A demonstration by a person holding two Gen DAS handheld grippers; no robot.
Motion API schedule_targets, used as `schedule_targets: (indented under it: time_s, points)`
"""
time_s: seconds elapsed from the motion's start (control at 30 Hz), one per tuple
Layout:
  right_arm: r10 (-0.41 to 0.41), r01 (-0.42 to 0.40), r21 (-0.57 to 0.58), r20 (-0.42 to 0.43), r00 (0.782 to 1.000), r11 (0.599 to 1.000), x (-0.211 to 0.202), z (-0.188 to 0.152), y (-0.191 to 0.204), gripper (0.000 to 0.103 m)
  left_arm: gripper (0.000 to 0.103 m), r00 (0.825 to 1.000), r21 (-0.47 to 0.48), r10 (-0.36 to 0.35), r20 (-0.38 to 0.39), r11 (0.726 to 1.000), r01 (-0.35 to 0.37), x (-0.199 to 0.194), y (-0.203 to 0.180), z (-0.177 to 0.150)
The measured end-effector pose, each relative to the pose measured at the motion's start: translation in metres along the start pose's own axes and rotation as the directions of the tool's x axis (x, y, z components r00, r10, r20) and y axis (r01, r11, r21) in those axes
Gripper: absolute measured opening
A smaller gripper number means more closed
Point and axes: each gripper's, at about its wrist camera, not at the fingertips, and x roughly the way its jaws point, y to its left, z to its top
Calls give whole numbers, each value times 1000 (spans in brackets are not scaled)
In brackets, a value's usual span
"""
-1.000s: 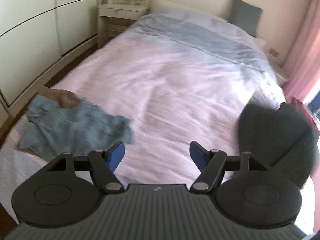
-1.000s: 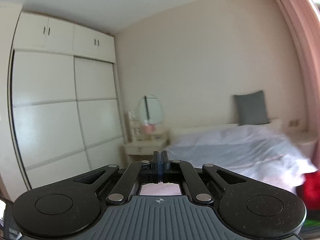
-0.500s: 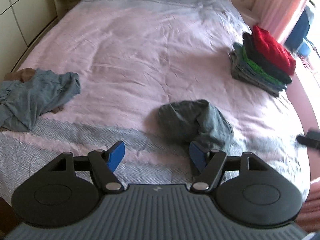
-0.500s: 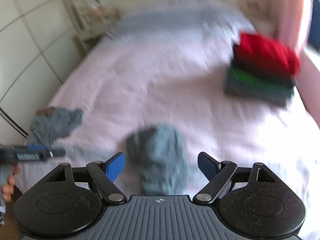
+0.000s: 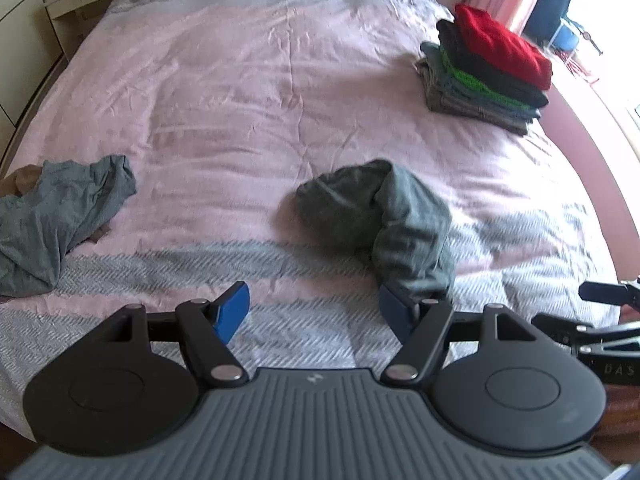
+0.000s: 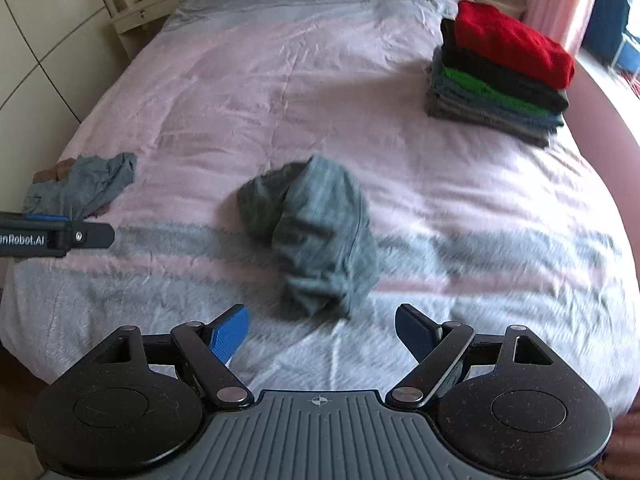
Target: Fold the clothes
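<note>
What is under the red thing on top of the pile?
Under the red folded garment lies a dark one, then a bright green one, then blue-grey and grey layers, all stacked on the pink bedspread. Only their edges show; what kind of clothes they are stays hidden.

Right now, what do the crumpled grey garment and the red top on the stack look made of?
Grey garment: soft matte knit, probably cotton jersey; it slumps in limp folds. Red top: thicker, fuzzier knit, maybe fleece or wool; bulky rounded fold. Blur leaves both uncertain.

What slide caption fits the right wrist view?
Open right gripper above a crumpled grey garment on the bed.
</note>
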Motion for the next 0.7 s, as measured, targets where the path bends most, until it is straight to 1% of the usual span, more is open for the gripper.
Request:
schedule_targets:
  time_s: [0.17, 0.27, 0.4, 0.5, 0.7]
  points:
    - [-39, 41, 50, -30, 999, 998, -2, -23, 17, 84, 68, 999, 30, -24, -22, 999, 25, 3, 12, -13]
    - [-62, 64, 64, -40, 997, 996, -4, -32, 24, 84, 68, 999, 38, -39, -29, 998, 40, 3, 15, -19]
    - [-77, 78, 54, -21, 997, 995, -10, -31, 29, 84, 68, 999, 43, -48, -23, 998, 48, 1, 16, -19]
    - [-76, 76, 38, -5, 997, 996, -12, -28, 30, 84, 68, 999, 39, -42, -13, 998, 42, -1, 14, -16]
    - [-59, 59, -6, 0, 998, 998, -8, -16, 13, 84, 68, 1000, 4, -14, 1, 1000, 14, 2, 1, -8]
